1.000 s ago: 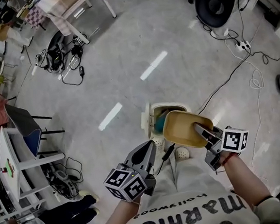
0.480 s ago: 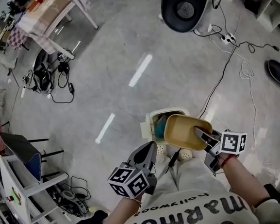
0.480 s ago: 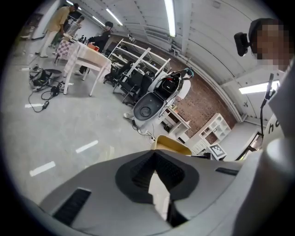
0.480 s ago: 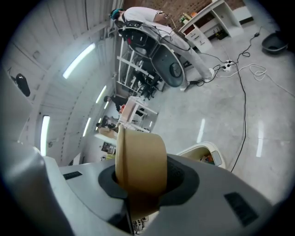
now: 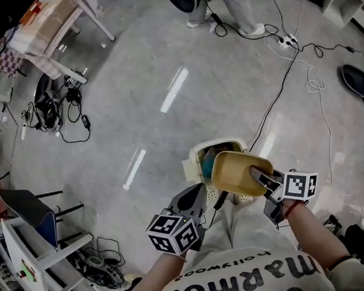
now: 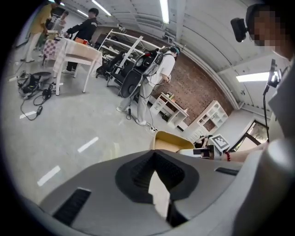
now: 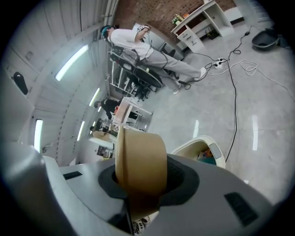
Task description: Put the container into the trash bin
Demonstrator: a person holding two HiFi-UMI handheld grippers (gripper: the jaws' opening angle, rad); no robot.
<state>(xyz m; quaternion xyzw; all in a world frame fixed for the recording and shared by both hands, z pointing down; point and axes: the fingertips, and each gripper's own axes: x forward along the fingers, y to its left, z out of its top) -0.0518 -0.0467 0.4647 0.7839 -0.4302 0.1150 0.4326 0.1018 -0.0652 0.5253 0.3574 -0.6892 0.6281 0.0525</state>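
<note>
The container (image 5: 235,172), a tan oval bowl, hangs tilted just above the open cream trash bin (image 5: 194,158), hiding part of the bin's mouth. My right gripper (image 5: 258,175) is shut on the container's rim, one finger inside the bowl. In the right gripper view the container's wall (image 7: 140,159) stands edge-on between the jaws, with the bin (image 7: 196,146) on the floor below and to the right; something teal lies inside it. My left gripper (image 5: 195,196) hovers left of the bin, jaws together and holding nothing. The left gripper view shows the container (image 6: 171,141) ahead.
A black cable (image 5: 279,95) runs across the grey floor from a power strip (image 5: 285,40) to the bin. A person's legs (image 5: 236,7) stand at the top. A table (image 5: 51,20) and tangled cords (image 5: 55,108) are far left, a chair (image 5: 26,215) at the left edge.
Both grippers have sunk a little; the container now sits lower over the bin. A walking person's legs have come into view at the top.
</note>
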